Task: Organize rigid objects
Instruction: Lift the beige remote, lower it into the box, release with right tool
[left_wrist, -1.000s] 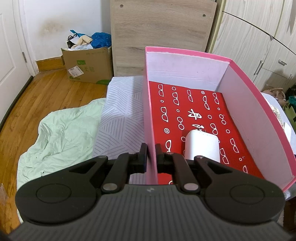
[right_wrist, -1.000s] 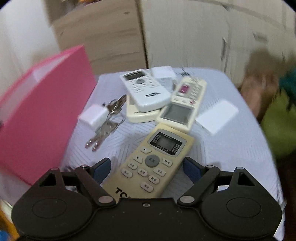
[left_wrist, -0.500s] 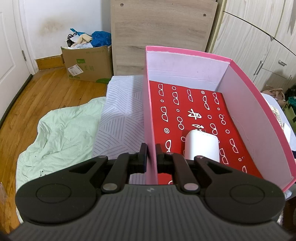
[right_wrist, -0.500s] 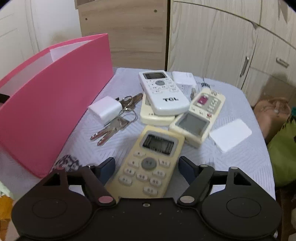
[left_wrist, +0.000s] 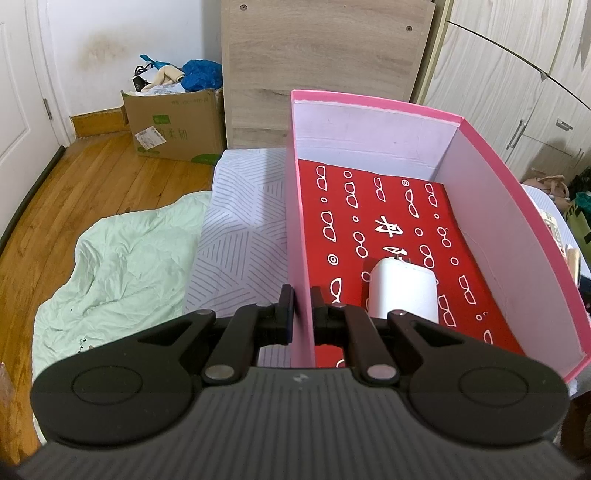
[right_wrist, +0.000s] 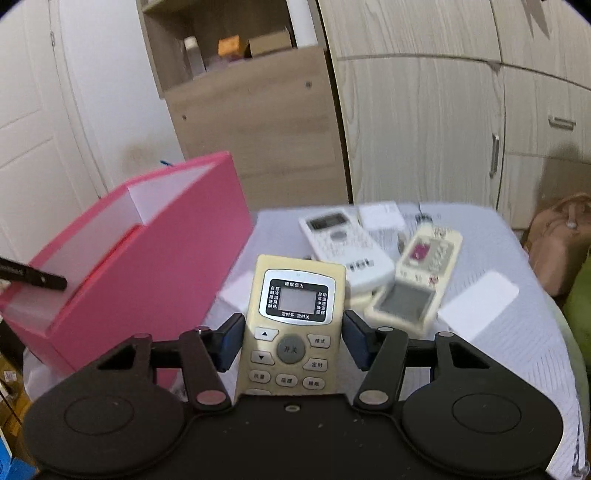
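Observation:
My left gripper (left_wrist: 303, 306) is shut on the left wall of the pink box (left_wrist: 517, 229), which has a red patterned floor. A white charger (left_wrist: 402, 291) lies inside it. In the right wrist view the jaws of my right gripper (right_wrist: 293, 339) are closing, and both blue pads press the sides of a cream remote (right_wrist: 295, 295) raised off the table. Behind it lie a white remote (right_wrist: 343, 240), a cream remote with an open cover (right_wrist: 417, 280) and a white card (right_wrist: 478, 306). The pink box (right_wrist: 155, 266) stands to the left.
The table wears a striped grey cloth (left_wrist: 240, 229). A pale green sheet (left_wrist: 122, 266) lies on the wooden floor, with a cardboard box (left_wrist: 173, 125) behind it. Wardrobe doors (right_wrist: 424, 129) close the back, and a tan bag (right_wrist: 557, 236) sits at the right.
My right gripper closed from wide open onto the cream remote and rose with it, tilting upward. The left gripper and the pink box have not moved.

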